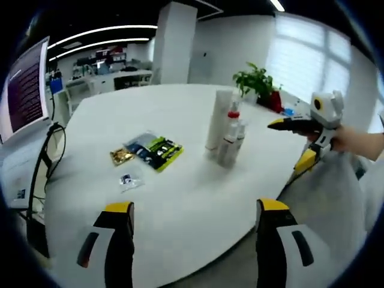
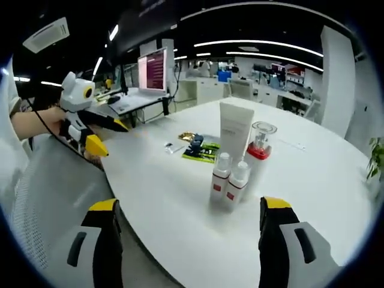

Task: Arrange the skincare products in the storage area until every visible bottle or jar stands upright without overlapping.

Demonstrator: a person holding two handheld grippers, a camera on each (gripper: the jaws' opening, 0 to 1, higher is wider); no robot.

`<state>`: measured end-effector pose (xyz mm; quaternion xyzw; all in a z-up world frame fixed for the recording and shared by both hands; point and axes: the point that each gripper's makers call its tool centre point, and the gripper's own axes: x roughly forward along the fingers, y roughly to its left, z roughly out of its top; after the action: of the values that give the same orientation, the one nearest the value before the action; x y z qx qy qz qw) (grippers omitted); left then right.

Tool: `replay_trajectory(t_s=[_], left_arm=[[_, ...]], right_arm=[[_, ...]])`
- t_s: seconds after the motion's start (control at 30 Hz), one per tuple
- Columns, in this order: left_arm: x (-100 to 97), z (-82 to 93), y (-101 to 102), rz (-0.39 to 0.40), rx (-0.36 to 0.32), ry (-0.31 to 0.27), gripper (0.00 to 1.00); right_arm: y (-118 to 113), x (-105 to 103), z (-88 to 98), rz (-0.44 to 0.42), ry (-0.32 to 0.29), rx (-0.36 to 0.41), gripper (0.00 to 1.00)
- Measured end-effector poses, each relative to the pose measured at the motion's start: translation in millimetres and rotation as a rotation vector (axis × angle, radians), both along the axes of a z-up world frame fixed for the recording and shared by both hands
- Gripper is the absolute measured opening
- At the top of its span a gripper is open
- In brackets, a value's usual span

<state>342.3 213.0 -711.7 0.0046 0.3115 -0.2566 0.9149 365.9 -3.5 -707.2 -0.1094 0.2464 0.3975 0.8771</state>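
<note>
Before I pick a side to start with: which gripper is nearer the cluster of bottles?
Right, though not by much. The right gripper hovers off the table edge level with the bottles, jaws open. The left gripper sits further off, by the sachets.

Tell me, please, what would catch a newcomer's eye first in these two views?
Probably the tight cluster of upright skincare bottles on the round white table, a tall white tube behind them. Nearby lie flat sachets. Both grippers hang open at the table's edge, touching nothing.
</note>
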Motion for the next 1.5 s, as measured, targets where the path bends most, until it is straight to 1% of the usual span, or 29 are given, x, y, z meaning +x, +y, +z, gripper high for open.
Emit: replay_trajectory(t_s=[0.07,0.13,0.2,0.33,0.43,0.53,0.6,0.63,0.67,0.77,0.9,1.0,1.1,1.2,1.33,1.47,1.5], left_arm=[[-4.6,0.5,7,0.041,-0.007,0.015,0.81],[-7.5,0.7,11,0.05,-0.011,0.013,0.85],[-9.6,-0.4,17,0.075,-0.012,0.025,0.85],[-5.3,8.9,21,0.11,-0.006,-0.001,0.92],[-6.0,8.2,23,0.125,-0.004,0.0,0.95],[-7.6,7.7,26,0.134,0.0,0.009,0.97],[-8.4,9.6,27,0.139,-0.002,0.008,0.98],[-8.6,10.8,27,0.139,-0.003,0.008,0.99],[-9.0,11.3,27,0.14,-0.005,0.009,0.99],[-10.5,10.6,28,0.143,0.001,0.013,0.99],[-12.0,10.0,29,0.146,0.008,0.021,0.99],[-10.7,9.2,29,0.148,0.008,0.027,0.99],[-7.5,7.2,26,0.151,0.007,0.035,0.99],[-2.7,3.6,22,0.152,0.009,0.047,0.99],[11.2,0.7,16,0.161,0.01,0.058,0.99],[23.4,-0.6,5,0.158,0.028,0.066,0.99],[29.7,-0.6,6,0.159,0.031,0.069,0.99]], right_arm=[[-1,-1,2.0,-0.009,0.004,0.013,0.96],[0,-3,4.8,-0.016,0.005,0.023,0.97],[0,-5,5.2,-0.023,0.008,0.024,0.98],[0,-9,6.4,-0.026,0.013,0.025,0.99],[-2,-12,3.7,-0.031,0.023,0.014,0.99],[-2,-13,0.8,-0.032,0.021,-0.004,0.99],[-4,-11,5.2,-0.037,-0.034,-0.044,0.99],[-3,-10,8.1,-0.039,-0.056,-0.047,0.99],[-2,-11,9.3,-0.034,-0.06,-0.048,0.99],[-5,-11,4.4,-0.036,-0.046,-0.073,0.99],[-5,-10,5.4,-0.036,-0.043,-0.058,0.99],[-6,-10,3.3,-0.042,-0.032,-0.063,0.99],[-7,-10,4.1,-0.048,-0.033,-0.06,0.99],[-8,-9,4.9,-0.049,-0.048,-0.066,0.99],[-9,-8,3.5,-0.051,-0.048,-0.077,0.99],[-10,-9,1.1,-0.05,-0.037,-0.079,0.99],[-10,-9,0.3,-0.049,-0.035,-0.082,0.99]])
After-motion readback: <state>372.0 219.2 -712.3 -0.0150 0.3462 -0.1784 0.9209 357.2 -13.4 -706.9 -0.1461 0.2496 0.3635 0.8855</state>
